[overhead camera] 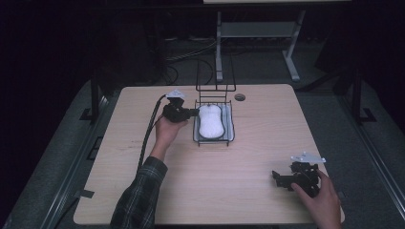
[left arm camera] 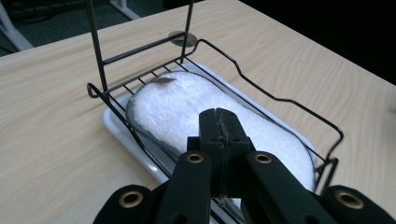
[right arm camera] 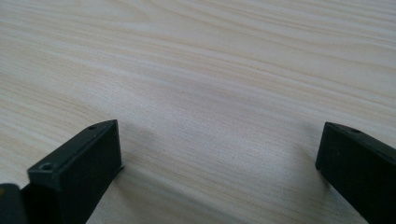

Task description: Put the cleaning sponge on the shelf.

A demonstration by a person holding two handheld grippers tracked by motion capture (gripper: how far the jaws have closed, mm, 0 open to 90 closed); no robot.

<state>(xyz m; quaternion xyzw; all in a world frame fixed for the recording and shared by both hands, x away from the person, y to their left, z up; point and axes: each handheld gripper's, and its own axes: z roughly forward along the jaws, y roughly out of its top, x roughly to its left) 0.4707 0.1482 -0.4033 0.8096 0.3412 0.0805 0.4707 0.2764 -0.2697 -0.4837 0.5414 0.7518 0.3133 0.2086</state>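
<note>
A black wire rack (overhead camera: pixel 216 88) (left arm camera: pixel 280 99) stands at the back middle of the wooden table (overhead camera: pixel 248 143). Inside it lies a white tray (overhead camera: pixel 231 128) (left arm camera: pixel 116 123) holding a white fluffy oval pad (overhead camera: pixel 210 121) (left arm camera: pixel 187 107) with a grey edge. My left gripper (overhead camera: pixel 195 112) (left arm camera: pixel 219 122) reaches over the rack's left rim and sits just above the pad. It is shut, and nothing shows between the jaws. My right gripper (overhead camera: pixel 278 177) (right arm camera: pixel 219 128) rests low over bare wood at the front right, open wide with nothing in it.
A round grommet hole (overhead camera: pixel 239 97) (left arm camera: pixel 180 37) sits in the tabletop just behind the rack. The rack's tall wire back frame rises on its far side. Beyond the table, on the dark floor, stand another desk's legs (overhead camera: pixel 218 43) and some cables.
</note>
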